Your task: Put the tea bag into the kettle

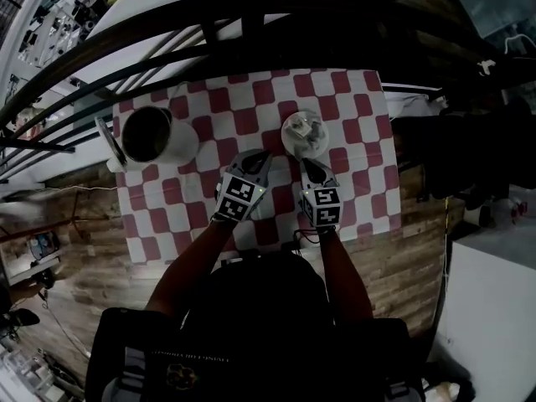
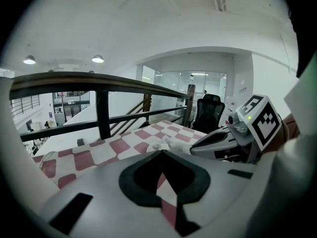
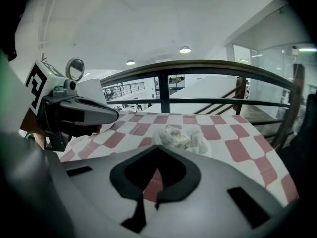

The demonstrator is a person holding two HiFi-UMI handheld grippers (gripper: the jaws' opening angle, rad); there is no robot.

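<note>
- My right gripper: jaws clenched tip to tip. Nothing shows between the pads, only checked cloth through the cut-out behind them. I cannot rule out a thin thread or tag nipped at the very tip.
- My left gripper: jaws likewise pressed together, and empty.
- Just beyond my right tips are the tea bags, a crumpled pale heap in a small dish. In the head view my right tips sit at the dish's near rim; I cannot tell whether they touch it or stop just short.
- My left tips lie just beside the dish, on its left, over the cloth.
- The kettle stands well apart at the cloth's left end, its dark mouth open and facing up. I see no tea bag in it.
- Step in hand (judgement): the pick-up at the dish. The transfer has not begun.
- Next move calls for a small lift to check whether a bag comes up.
- If none does: part the right jaws, reach further into the heap, and close on one bag only.
- Then carry it left across the cloth, clear the kettle's rim, and release over the mouth.
</note>
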